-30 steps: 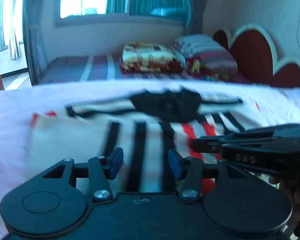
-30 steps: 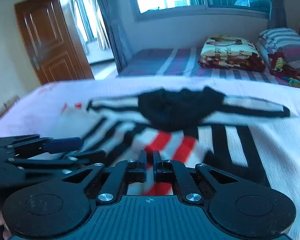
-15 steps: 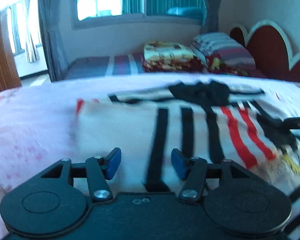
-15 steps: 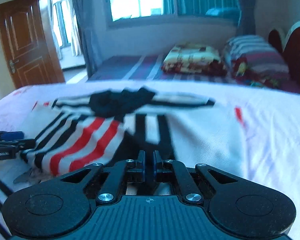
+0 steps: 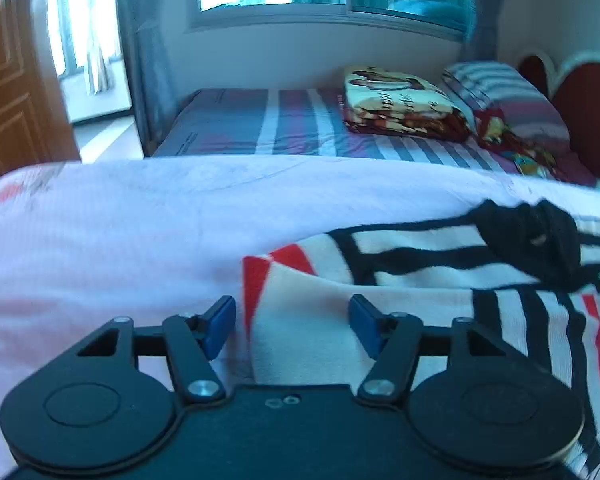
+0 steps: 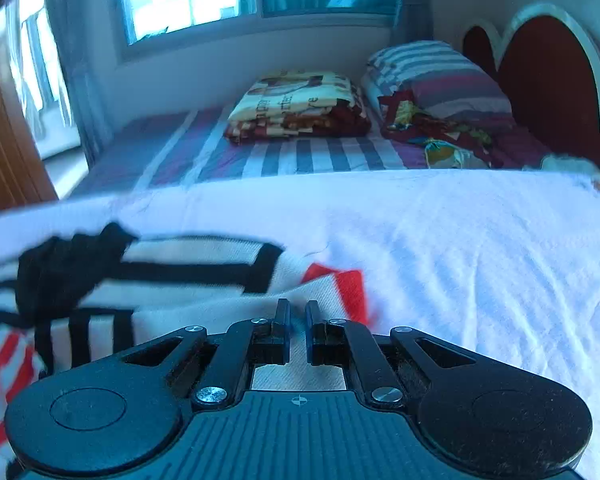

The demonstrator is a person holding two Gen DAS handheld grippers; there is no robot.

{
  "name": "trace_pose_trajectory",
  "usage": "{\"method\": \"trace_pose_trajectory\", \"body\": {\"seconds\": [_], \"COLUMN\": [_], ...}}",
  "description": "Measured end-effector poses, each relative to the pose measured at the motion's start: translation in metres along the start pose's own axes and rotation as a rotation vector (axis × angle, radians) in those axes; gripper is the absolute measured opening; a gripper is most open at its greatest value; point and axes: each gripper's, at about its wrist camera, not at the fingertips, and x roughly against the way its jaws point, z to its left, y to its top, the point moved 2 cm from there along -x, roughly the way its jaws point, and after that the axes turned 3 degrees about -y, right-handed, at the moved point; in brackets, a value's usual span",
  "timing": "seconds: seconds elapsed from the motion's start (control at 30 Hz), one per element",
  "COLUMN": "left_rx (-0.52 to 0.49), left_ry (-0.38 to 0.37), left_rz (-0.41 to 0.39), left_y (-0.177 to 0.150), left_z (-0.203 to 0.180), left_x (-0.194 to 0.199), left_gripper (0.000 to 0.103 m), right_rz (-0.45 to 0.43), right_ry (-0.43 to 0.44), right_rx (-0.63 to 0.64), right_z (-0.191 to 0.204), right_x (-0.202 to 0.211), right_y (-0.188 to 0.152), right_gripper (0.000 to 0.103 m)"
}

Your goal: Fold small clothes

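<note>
A small white garment (image 5: 420,280) with black and red stripes and a black collar (image 5: 528,236) lies flat on the pink-white bedsheet (image 5: 120,240). My left gripper (image 5: 292,320) is open, its blue pads astride the garment's left edge near a red-trimmed corner. In the right wrist view the garment (image 6: 180,280) lies at the left. My right gripper (image 6: 297,320) is nearly closed, with a narrow gap, over the garment's right edge by its red-trimmed corner (image 6: 348,284). Whether it pinches cloth is unclear.
A second bed with a striped sheet (image 5: 300,128) stands behind, holding a folded patterned blanket (image 5: 400,100) and a striped pillow (image 6: 432,76). A red headboard (image 6: 548,80) is at the right, a wooden door (image 5: 16,80) at the left.
Both grippers have moved apart: the left to the garment's left edge, the right to its right edge. The left stays open and the right stays nearly closed.
</note>
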Motion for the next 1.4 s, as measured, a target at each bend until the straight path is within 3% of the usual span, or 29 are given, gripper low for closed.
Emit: {"method": "trace_pose_trajectory", "body": {"seconds": [0.1,0.2,0.27,0.33,0.47,0.63,0.73,0.87,0.97,1.13,1.4], "left_rx": [0.012,-0.008,-0.063,-0.11,-0.175,-0.143,-0.11,-0.112,-0.113,-0.125,-0.122], "left_ry": [0.02,-0.063,-0.129,-0.174,-0.15,-0.14,-0.141,-0.142,-0.121,-0.052,-0.017], "left_rz": [-0.047,-0.102,-0.091,-0.081,-0.003,-0.02,-0.058,-0.041,-0.017,-0.048,-0.035], "left_y": [-0.001,-0.004,-0.007,-0.011,-0.027,-0.033,-0.042,-0.055,-0.069,-0.084,-0.089], "left_z": [-0.006,-0.043,-0.086,-0.124,-0.171,-0.16,-0.146,-0.148,-0.155,-0.165,-0.168], "left_x": [0.022,0.043,0.043,0.037,0.012,0.033,0.068,0.082,0.077,0.082,0.083], "left_gripper": [0.06,0.06,0.06,0.06,0.061,0.061,0.061,0.061,0.063,0.064,0.065], "right_rz": [-0.025,-0.06,-0.027,0.021,0.017,0.031,-0.057,-0.021,0.035,0.009,-0.01], "right_ry": [0.007,0.126,0.16,0.119,0.107,0.112,0.152,0.149,0.104,0.123,0.145], "right_rx": [0.01,0.063,0.101,0.132,0.148,0.162,0.146,0.137,0.129,0.082,0.05], "right_z": [0.002,0.026,0.046,0.059,0.063,0.046,0.031,0.019,0.011,0.004,-0.003], "right_x": [0.019,0.038,0.034,0.022,0.023,0.038,0.082,0.11,0.11,0.114,0.113], "right_y": [0.002,-0.005,-0.013,-0.022,-0.028,-0.029,-0.036,-0.065,-0.088,-0.099,-0.1], "right_gripper": [0.005,0.005,0.005,0.005,0.004,0.004,0.005,0.005,0.004,0.004,0.004]}}
